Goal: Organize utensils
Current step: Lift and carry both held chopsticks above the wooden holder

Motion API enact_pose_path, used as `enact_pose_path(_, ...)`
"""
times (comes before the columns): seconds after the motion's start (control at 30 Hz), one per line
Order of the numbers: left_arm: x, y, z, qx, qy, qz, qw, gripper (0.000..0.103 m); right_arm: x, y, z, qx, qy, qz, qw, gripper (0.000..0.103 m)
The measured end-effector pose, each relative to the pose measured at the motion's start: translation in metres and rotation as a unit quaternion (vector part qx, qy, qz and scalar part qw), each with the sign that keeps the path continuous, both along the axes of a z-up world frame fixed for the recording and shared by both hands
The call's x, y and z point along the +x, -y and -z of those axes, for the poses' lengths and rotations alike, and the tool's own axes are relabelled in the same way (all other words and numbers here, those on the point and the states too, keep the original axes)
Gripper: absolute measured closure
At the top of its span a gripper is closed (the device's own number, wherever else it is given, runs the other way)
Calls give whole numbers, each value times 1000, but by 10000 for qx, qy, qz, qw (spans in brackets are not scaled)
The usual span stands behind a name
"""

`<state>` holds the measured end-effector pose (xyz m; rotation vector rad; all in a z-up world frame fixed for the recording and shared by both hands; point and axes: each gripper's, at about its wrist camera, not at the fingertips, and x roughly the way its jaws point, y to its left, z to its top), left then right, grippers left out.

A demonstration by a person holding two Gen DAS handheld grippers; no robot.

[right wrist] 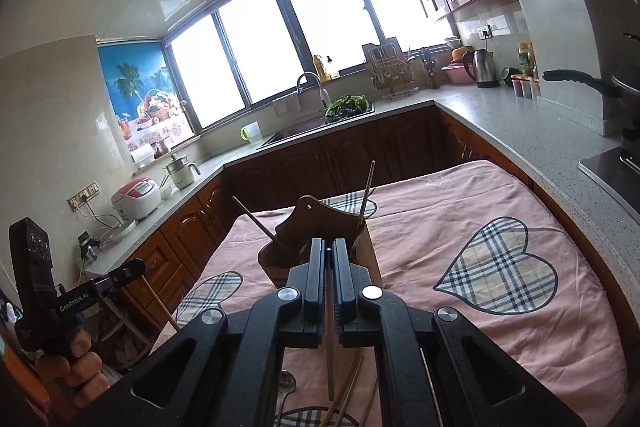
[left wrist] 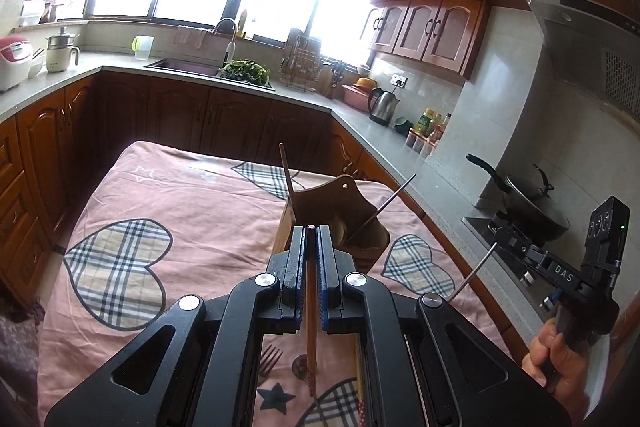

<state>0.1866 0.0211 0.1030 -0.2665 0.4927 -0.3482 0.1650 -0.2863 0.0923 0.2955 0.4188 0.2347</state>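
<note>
With two chopsticks already in the wooden holder (left wrist: 340, 215), the left claw (left wrist: 311, 227) pinched a wooden chopstick (left wrist: 311, 347), the right claw (right wrist: 328, 247) a metal chopstick (right wrist: 330, 355), while a fork (left wrist: 269, 359) and spoon (right wrist: 285, 385) lay on the bench (left wrist: 192, 195).

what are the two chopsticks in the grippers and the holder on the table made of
Reddish-brown chopstick in the left gripper: looks like lacquered wood, warm and matte. Thin grey chopstick in the right gripper: probably metal, pale with a sheen. Brown two-compartment holder: seemingly wood or bamboo, smooth with a slight gloss.
</note>
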Motion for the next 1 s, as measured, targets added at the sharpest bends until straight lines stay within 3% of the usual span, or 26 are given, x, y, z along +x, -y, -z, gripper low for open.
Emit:
enact_pose_path(0.43,21,-7,-27,-339,434,-289,9981,99,16,10,-26,195,418,165,9988,99)
enact_pose_path(0.77,65,-7,-57,-577,816,-502,9937,99,48,16,-57,322,922,341,9946,99)
enact_pose_path(1.0,94,-7,-62,-721,984,-743,9897,99,77,13,-67,216,1146,443,9922,99)
